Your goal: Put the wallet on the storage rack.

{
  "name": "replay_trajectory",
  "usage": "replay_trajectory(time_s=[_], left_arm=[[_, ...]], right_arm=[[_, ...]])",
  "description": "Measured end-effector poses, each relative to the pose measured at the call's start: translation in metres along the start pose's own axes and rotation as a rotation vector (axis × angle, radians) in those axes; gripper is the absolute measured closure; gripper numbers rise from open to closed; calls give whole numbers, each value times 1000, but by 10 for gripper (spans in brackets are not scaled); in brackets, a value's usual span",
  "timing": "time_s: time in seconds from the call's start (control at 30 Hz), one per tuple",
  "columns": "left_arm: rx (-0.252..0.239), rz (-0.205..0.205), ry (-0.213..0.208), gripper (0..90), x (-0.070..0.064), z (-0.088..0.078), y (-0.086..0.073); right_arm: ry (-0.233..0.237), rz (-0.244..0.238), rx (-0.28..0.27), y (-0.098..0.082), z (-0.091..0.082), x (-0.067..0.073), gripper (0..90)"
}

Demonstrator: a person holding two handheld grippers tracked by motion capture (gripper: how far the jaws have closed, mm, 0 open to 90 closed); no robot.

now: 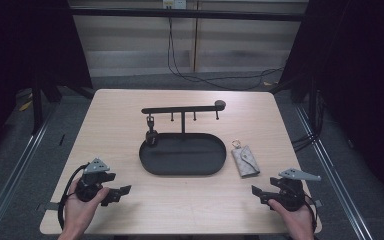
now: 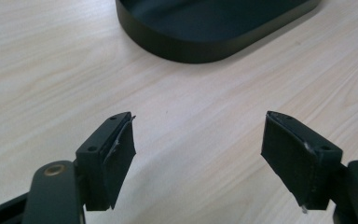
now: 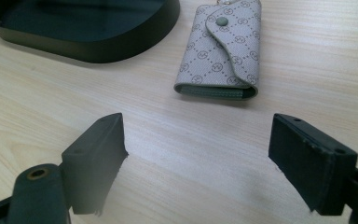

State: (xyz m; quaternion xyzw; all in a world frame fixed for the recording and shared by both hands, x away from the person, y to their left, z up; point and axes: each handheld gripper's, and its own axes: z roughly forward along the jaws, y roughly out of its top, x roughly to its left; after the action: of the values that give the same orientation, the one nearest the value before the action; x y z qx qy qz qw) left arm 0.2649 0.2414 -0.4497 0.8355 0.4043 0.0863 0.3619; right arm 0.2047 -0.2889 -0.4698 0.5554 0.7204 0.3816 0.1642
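Note:
A black oval tray (image 1: 152,168) sits mid-table, with a T-shaped hook rack (image 1: 182,109) rising from its back edge. A small black fob (image 1: 151,136) hangs from the rack's leftmost hook. A grey patterned key case (image 1: 245,160) with a snap flap lies flat just right of the tray. My left gripper (image 1: 116,184) is held low near the front left, open and empty, pointing toward the tray (image 2: 205,46). At the front right my right gripper (image 1: 264,189) is open too, nothing between its jaws. In the right gripper view the key case (image 3: 223,46) lies ahead beside the tray (image 3: 98,49), beyond my right gripper (image 3: 198,140). In the left gripper view bare wood lies under my left gripper (image 2: 198,135).
The light wooden table (image 1: 190,205) has bare wood between the tray and its front edge. Three other hooks on the rack hang free. Metal rails run along the floor on both sides, and cables lie on the floor behind the table.

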Motion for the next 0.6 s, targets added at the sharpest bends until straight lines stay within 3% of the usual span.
replay_trajectory(time_s=[0.17, 0.37, 0.6], left_arm=[[-18, -50, -20, 230, -1, -5, -15], [-23, -42, -24, 234, -4, -7, -20], [-53, -26, -57, 238, -9, -8, -23]], right_arm=[[4, 5, 6, 6, 1, -2, 195], [5, -1, -1, 18, 4, -2, 195], [11, 5, 35, 36, 11, -2, 195]])
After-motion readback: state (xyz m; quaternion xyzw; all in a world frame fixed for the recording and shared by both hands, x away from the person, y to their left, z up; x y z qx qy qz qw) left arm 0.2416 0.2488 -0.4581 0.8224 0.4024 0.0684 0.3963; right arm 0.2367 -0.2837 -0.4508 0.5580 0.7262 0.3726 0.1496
